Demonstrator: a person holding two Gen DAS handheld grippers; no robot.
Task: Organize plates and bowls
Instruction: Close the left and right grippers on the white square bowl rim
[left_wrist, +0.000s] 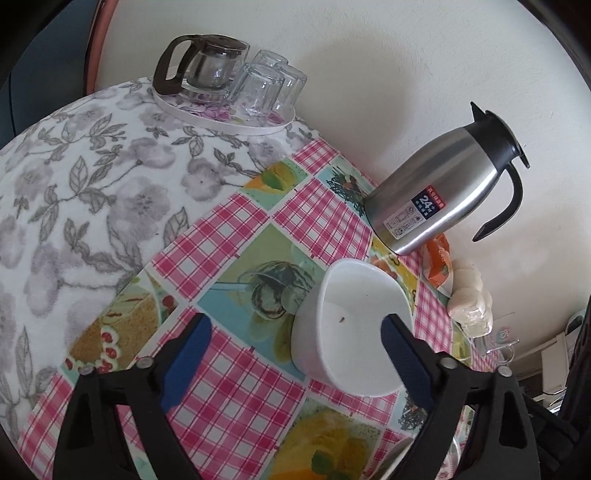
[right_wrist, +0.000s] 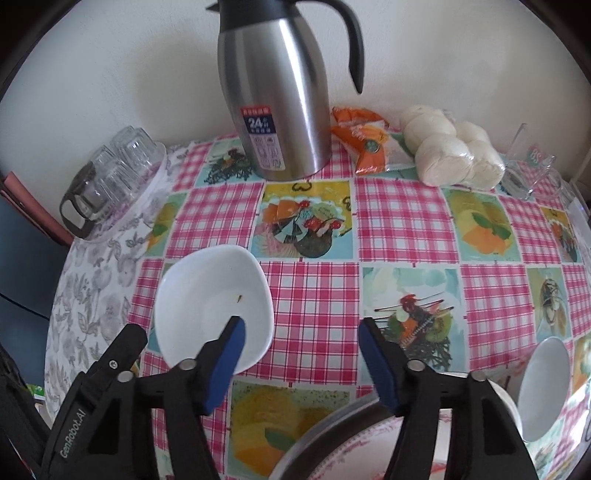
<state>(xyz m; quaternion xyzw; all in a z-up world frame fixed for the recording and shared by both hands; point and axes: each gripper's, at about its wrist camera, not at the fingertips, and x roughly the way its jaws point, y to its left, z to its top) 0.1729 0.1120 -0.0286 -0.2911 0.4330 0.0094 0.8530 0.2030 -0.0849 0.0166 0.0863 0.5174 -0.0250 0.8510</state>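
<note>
Where the tabletop meets the wall along its far edge: steel thermos jug with black lid and handle, orange snack packet beside it, then a clear bag of white buns. Far left corner — round tray carrying a glass teapot and upturned glasses, set on a grey floral cloth. Checked oilcloth with fruit panels covers the rest.

White squarish bowl, upright, left of centre, nothing stacked in it; a small speck on its inner wall. Second white bowl near the right edge. Patterned plate with a dark rim at the near edge, partly hidden by the right gripper's fingers.

Left gripper: jaws wide, one blue pad overlapping the bowl's rim; contact cannot be told. Right gripper: jaws at middling width, nothing between them — left pad seen over the bowl's near rim.
</note>
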